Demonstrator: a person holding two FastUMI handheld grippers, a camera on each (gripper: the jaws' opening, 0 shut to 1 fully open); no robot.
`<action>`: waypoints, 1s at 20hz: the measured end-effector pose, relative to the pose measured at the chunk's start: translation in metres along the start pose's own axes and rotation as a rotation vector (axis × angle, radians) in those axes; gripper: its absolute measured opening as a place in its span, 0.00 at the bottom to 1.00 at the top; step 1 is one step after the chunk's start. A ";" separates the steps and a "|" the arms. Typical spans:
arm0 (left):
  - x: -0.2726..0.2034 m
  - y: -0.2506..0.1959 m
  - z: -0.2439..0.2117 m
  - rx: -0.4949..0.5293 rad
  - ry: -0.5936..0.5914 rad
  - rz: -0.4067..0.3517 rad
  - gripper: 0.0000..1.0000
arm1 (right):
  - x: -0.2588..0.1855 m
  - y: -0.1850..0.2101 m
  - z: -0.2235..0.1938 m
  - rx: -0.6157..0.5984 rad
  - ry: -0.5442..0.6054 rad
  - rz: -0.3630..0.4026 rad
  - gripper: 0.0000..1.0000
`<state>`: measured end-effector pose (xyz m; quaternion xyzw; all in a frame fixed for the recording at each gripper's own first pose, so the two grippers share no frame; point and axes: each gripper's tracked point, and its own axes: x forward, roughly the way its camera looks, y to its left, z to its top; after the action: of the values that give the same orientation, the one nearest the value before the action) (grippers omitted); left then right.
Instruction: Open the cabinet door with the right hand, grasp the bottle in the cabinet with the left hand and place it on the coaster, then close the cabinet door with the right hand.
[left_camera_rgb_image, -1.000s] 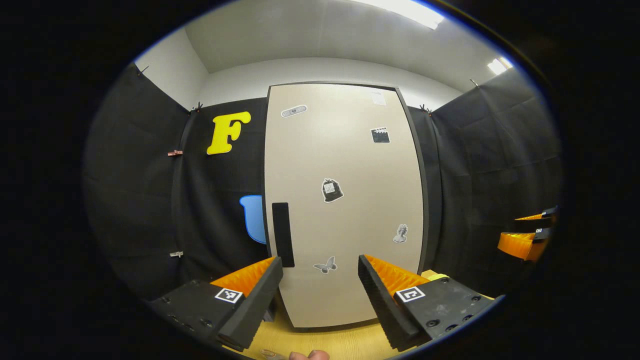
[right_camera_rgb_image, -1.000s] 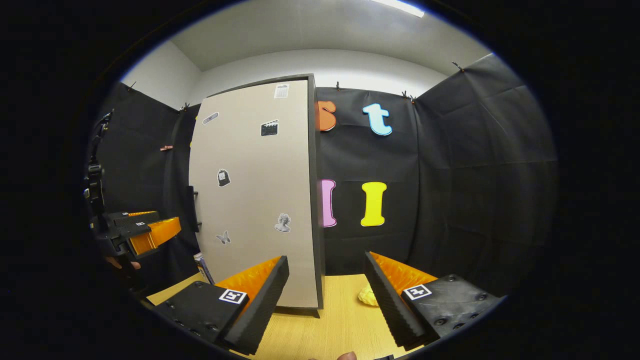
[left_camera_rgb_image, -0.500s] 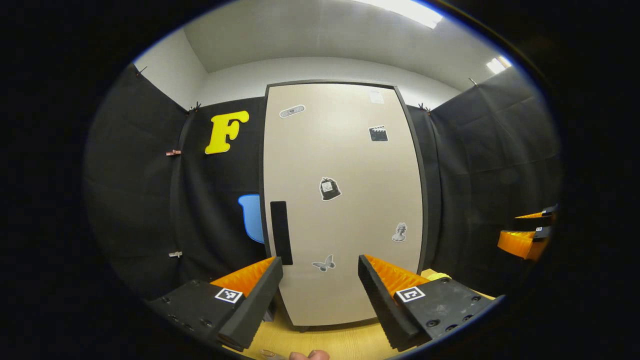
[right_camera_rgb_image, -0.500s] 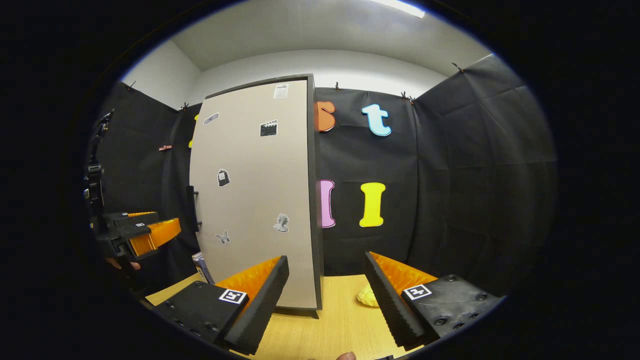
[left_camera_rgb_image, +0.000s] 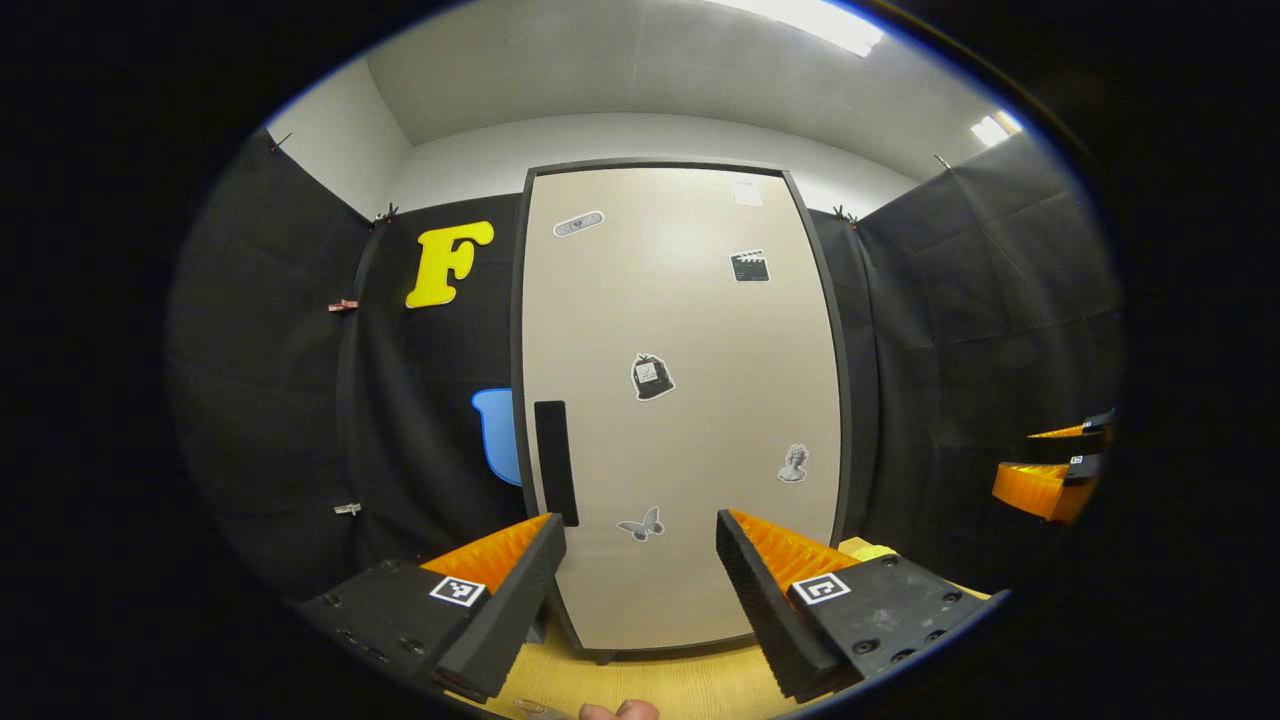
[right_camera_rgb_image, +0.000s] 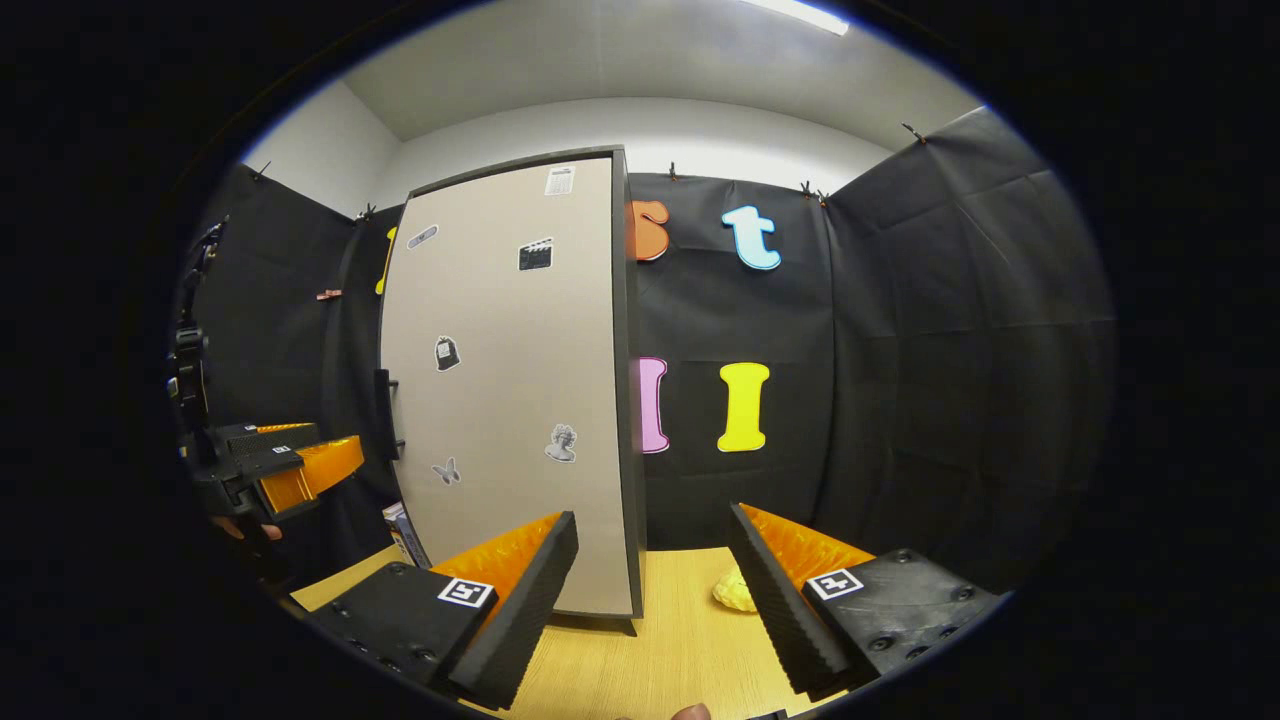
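Observation:
A tall beige cabinet door (left_camera_rgb_image: 690, 330) with several stickers stands closed in front of my left gripper (left_camera_rgb_image: 640, 585), which is open and holds nothing. The door's black handle (left_camera_rgb_image: 556, 462) is on its left edge, just above my left finger. The closed door hides the cabinet's inside. In the right gripper view the cabinet (right_camera_rgb_image: 500, 350) stands left of centre and is seen at an angle. My right gripper (right_camera_rgb_image: 650, 600) is open and empty, a short way in front of the cabinet's right corner. A lumpy yellow object (right_camera_rgb_image: 733, 592) lies on the wooden table (right_camera_rgb_image: 660, 640) between the right gripper's fingers.
The left gripper (right_camera_rgb_image: 325, 448) and the hand holding it hover at the left of the right gripper view. The right gripper (left_camera_rgb_image: 1025, 462) hangs at the far right of the left gripper view. A small box (right_camera_rgb_image: 398, 522) sits beside the cabinet's left foot. Black cloth walls surround the table.
In the left gripper view the cabinet has drifted slightly left. The door stays closed and both grippers stay open.

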<state>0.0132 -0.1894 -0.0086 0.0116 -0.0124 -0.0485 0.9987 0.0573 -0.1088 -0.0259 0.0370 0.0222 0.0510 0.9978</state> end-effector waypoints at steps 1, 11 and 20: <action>0.000 0.000 0.000 0.000 -0.001 -0.001 0.95 | 0.000 0.000 0.000 -0.001 -0.001 0.000 0.98; 0.000 -0.002 0.002 0.006 -0.003 -0.003 0.95 | 0.002 -0.003 0.000 0.002 0.000 -0.005 0.98; -0.001 -0.004 0.001 0.007 -0.002 -0.001 0.95 | 0.002 -0.005 0.000 0.005 -0.002 -0.005 0.98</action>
<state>0.0122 -0.1931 -0.0076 0.0150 -0.0135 -0.0491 0.9986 0.0599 -0.1133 -0.0266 0.0393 0.0216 0.0482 0.9978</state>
